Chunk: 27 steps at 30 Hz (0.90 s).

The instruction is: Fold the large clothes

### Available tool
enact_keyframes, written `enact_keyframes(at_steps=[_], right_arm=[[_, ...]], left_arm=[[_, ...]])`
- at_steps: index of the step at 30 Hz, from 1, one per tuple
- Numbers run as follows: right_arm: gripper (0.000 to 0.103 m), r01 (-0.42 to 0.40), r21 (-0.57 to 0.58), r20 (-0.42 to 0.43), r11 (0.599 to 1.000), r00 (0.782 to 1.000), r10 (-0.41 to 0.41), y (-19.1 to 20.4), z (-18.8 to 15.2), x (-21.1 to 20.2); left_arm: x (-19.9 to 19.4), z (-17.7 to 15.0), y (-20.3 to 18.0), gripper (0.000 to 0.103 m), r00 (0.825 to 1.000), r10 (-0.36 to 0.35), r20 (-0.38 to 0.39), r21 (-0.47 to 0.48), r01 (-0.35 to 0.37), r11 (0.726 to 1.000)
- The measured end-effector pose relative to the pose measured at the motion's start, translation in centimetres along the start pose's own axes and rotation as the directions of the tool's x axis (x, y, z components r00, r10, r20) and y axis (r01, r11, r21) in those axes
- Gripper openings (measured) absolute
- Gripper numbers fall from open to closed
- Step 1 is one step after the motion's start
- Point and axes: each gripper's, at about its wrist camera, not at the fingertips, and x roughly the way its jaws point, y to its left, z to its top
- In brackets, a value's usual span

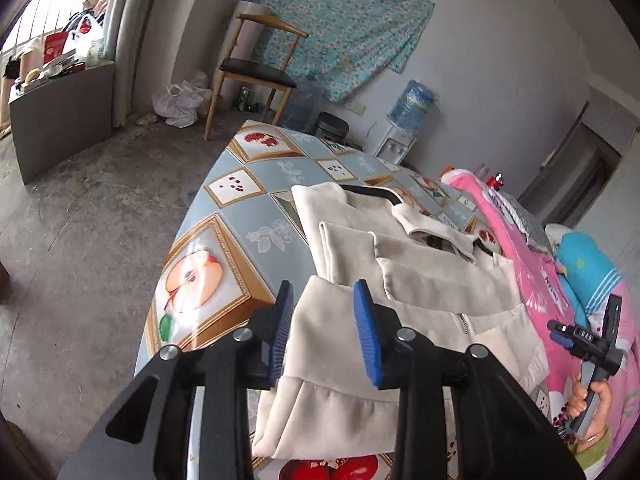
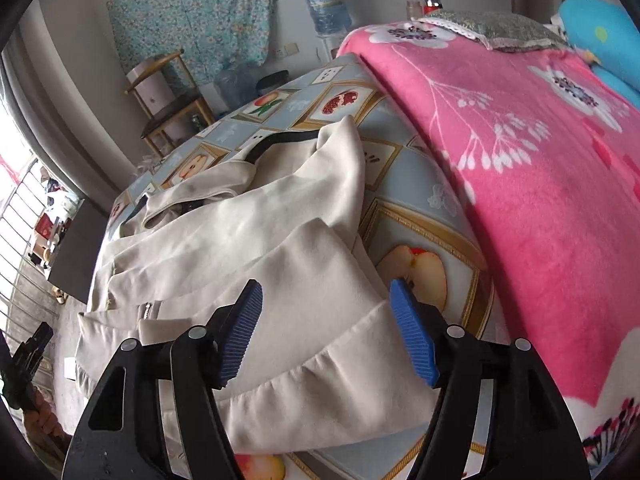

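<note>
Fruit-print table [image 1: 240,216] bears folded cream jacket [image 1: 360,248].

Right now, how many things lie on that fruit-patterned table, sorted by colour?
Cream: 1, the jacket
Black: 1, the hanger tucked in its collar
Pink: 1, the floral blanket along one side
Total: 3
</note>
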Motion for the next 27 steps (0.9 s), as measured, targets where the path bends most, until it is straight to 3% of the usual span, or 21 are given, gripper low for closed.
enact_keyframes(at_steps=[3,7,8,9,11,15,18,22,24,27], right_arm=[[0.069,-0.027,0.030,-0.019,0.999,0.999,0.028,-0.9,-2.3,-1.7],[0.076,-0.100,0.098,-0.069,0.990,0.992,0.107,-1.9,-6.1,-3.2],[0.078,-0.117,0.117,-0.087,0.986,0.988,0.128,-2.0,-7.0,-3.1],[0.078,-0.125,0.130,-0.103,0.984,0.985,0.139,-2.1,-7.7,-2.9],[0.079,-0.108,0.140,-0.129,0.984,0.984,0.126,-2.1,-8.9,-2.2],[0.081,-0.090,0.134,-0.152,0.987,0.982,0.110,-1.8,-9.9,-1.0],[0.082,-0.085,0.131,-0.129,0.988,0.986,0.102,-1.6,-9.6,-0.6],[0.083,-0.082,0.156,-0.095,0.984,0.991,0.098,-1.7,-8.7,0.3],[0.083,-0.084,0.176,-0.066,0.981,0.993,0.097,-1.8,-8.2,0.8],[0.085,-0.073,0.205,-0.014,0.976,0.997,0.078,-1.7,-7.6,1.5]], left_arm=[[-2.6,-1.4,1.2,0.037,0.999,-0.035,-0.006,-0.052,0.035,0.998],[-3.2,-5.4,1.2,0.045,0.980,-0.136,-0.147,-0.124,0.118,0.985],[-3.1,-6.4,1.2,0.051,0.971,-0.168,-0.172,-0.154,0.142,0.978],[-2.9,-7.5,1.1,0.060,0.961,-0.194,-0.195,-0.188,0.158,0.969],[-2.1,-9.3,1.0,0.065,0.948,-0.223,-0.228,-0.259,0.162,0.952],[0.2,-10.8,2.1,0.066,0.928,-0.283,-0.243,-0.434,0.157,0.887],[0.6,-10.9,2.9,0.067,0.938,-0.299,-0.178,-0.529,0.165,0.832],[0.5,-10.5,3.5,0.070,0.964,-0.239,-0.116,-0.594,0.125,0.795],[0.4,-10.3,3.5,0.071,0.977,-0.193,-0.088,-0.601,0.103,0.793],[0.6,-9.7,2.5,0.071,0.993,-0.104,-0.060,-0.584,0.050,0.810]])
